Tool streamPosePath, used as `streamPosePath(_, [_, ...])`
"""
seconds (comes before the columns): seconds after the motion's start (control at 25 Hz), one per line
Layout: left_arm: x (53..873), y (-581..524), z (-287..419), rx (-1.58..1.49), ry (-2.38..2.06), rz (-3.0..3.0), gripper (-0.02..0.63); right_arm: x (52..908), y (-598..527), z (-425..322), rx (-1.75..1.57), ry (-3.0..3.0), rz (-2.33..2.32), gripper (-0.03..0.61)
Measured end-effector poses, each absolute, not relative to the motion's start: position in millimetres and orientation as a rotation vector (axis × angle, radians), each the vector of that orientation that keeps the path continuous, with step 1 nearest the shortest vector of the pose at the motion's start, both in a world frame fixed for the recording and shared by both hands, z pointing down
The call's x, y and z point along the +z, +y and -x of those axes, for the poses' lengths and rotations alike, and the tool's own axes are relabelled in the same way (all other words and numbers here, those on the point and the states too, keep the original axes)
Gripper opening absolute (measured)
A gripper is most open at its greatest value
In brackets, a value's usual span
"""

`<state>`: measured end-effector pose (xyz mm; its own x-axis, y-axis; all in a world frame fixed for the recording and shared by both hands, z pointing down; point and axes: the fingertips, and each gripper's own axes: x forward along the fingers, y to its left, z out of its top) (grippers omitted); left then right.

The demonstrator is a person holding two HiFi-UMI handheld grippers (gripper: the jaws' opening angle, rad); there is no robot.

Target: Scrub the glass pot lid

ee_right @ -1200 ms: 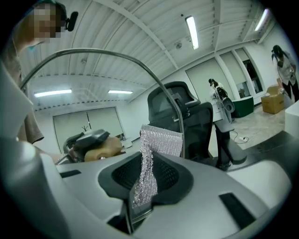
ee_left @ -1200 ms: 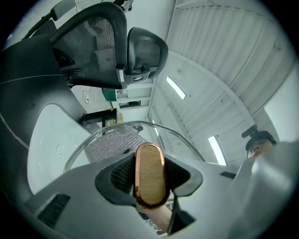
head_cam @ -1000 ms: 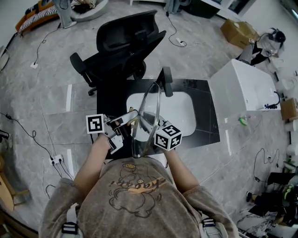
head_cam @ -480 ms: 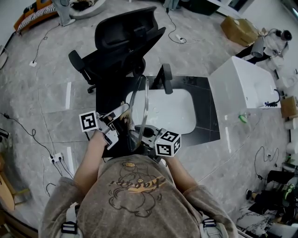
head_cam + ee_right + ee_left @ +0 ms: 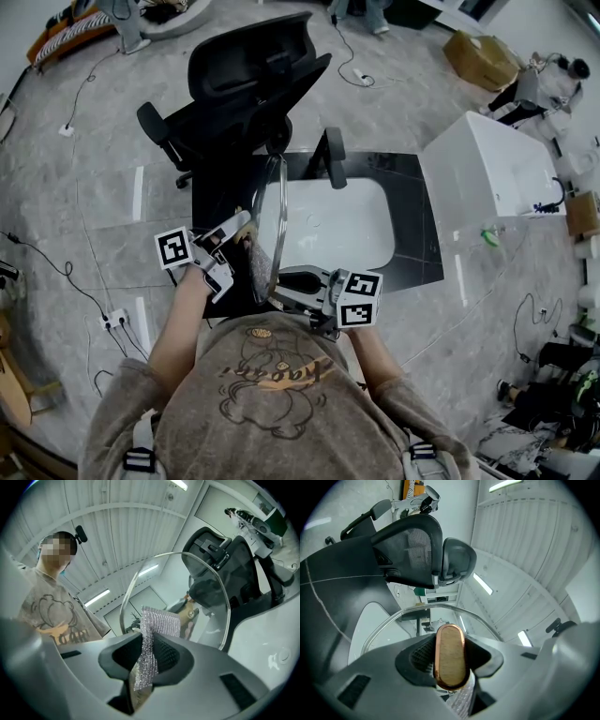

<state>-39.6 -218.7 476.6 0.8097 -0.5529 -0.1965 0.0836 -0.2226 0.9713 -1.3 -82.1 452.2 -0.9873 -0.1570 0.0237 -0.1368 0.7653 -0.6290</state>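
Holding the glass pot lid (image 5: 269,220) upright on edge above the white sink (image 5: 347,230), the left gripper (image 5: 244,236) pinches its wooden knob (image 5: 450,656); the right gripper (image 5: 292,281), near the glass, clamps a silvery mesh scrubber (image 5: 153,634).

Black counter (image 5: 412,202): white sink (image 5: 347,225) set in, black faucet (image 5: 334,157) at its far edge. Grey tiled floor (image 5: 103,202): office chair (image 5: 239,89), cardboard box (image 5: 483,61), white cabinet (image 5: 487,178).
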Motion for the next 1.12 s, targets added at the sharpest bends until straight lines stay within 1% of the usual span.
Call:
streamPosePath(0.32, [481.9,-215.3,37.6,-0.606,-0.365,-1.688,0.178,402.8,-99.2,-18.2,-0.936,2.814,0.239,0.087])
streamPosePath(0.64, [479.7,-214.5,31.7,-0.615,-0.331,-1.682,0.178,367.8,-143.9,-35.5,-0.819,2.725,0.323,0.087])
streamPosePath(0.88, [473.9,-210.8,25.8,-0.617,-0.296,-1.686,0.178,376.4,-173.6,-36.1,-0.832,2.724,0.391,0.087])
streamPosePath(1.12, [469.8,-209.2,20.5,-0.613,-0.267,-1.688,0.178,406.0,-203.3,-33.0,-0.892,2.731,0.523,0.087])
